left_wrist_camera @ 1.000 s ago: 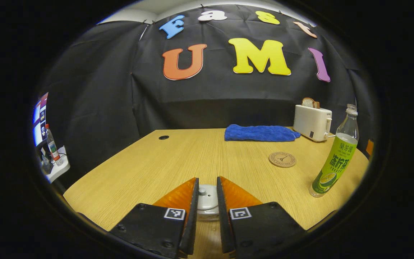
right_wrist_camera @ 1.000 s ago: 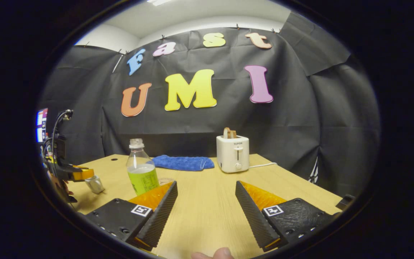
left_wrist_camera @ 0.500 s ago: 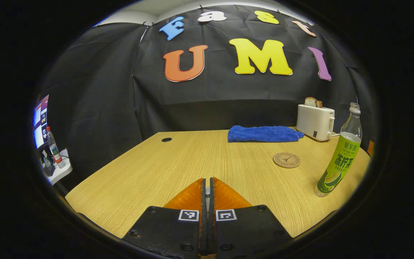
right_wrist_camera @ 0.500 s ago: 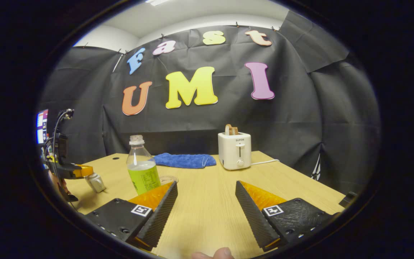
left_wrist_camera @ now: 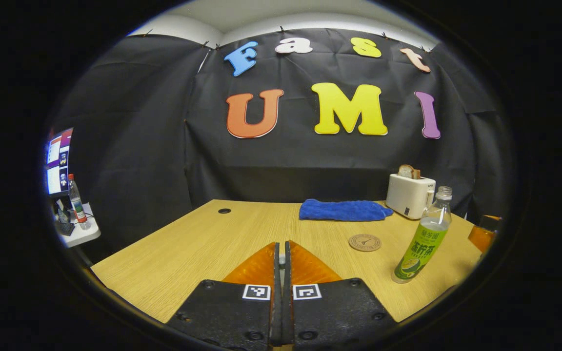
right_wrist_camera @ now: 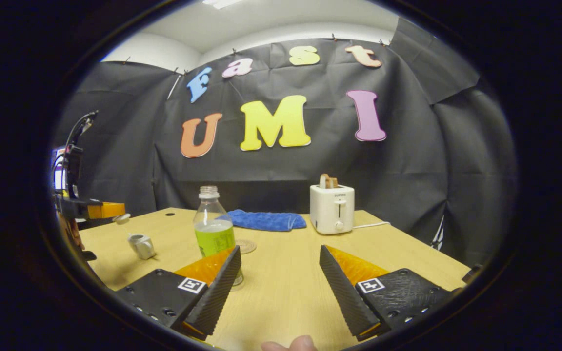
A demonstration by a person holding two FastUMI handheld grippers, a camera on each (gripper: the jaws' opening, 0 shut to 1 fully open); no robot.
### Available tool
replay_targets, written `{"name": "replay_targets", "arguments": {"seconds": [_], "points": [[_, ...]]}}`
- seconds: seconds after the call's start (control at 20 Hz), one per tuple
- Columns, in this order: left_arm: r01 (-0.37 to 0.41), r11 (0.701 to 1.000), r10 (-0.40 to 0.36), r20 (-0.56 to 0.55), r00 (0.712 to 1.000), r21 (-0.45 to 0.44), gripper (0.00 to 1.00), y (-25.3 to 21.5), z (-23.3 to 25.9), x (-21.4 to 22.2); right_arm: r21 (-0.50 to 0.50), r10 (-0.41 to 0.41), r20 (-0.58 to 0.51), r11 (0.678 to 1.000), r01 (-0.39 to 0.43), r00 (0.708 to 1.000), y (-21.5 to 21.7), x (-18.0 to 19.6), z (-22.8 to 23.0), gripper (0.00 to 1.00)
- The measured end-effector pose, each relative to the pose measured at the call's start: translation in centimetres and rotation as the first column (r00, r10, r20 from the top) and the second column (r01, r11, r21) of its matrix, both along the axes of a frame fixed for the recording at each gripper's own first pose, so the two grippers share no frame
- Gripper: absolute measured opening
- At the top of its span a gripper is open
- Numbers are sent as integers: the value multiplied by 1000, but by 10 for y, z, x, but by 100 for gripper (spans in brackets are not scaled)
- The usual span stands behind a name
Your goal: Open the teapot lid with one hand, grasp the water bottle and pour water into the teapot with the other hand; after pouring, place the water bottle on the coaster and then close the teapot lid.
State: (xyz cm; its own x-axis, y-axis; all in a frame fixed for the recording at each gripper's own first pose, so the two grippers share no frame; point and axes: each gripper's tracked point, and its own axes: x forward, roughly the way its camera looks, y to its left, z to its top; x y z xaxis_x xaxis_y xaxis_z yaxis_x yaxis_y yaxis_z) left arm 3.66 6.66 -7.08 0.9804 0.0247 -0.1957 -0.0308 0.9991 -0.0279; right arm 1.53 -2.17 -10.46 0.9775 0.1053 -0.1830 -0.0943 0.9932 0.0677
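Lifting away from the teapot (right_wrist_camera: 141,246), the left claw (left_wrist_camera: 281,261) is now carrying the lid (right_wrist_camera: 120,219) well above the pot; a second ago its fingers were still apart around the knob, and half a second ago they closed. In the left gripper view the fingers are pressed together on the knob, a sliver of it showing between them. In the right gripper view the teapot is sitting open near the desk's (right_wrist_camera: 286,287) left edge, with the lid hanging just above it. So the opening step looks done. The right claw (right_wrist_camera: 279,273) is standing wide apart, holding nothing, with the bottle (right_wrist_camera: 214,229) just beyond its left finger and the coaster (right_wrist_camera: 246,245) behind the bottle. Grasping the bottle is probably next.
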Motion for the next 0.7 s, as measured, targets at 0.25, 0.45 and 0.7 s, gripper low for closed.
{"name": "replay_targets", "arguments": {"seconds": [0.25, 0.45, 0.7], "points": [[5, 1000, -5, 15, 1000, -22, 3, 5, 1, -18, -38, 59, -40, 997, -61, 997, 29, 2, -13, 96], [21, 999, -20, 38, 999, -33, 3, -1, 7, -23, -98, 110, -68, 988, -117, 992, 55, 17, -22, 97], [30, 999, -29, 35, 999, -14, 3, 5, 10, -32, -127, 141, -73, 981, -149, 987, 90, 40, -26, 95]]}}
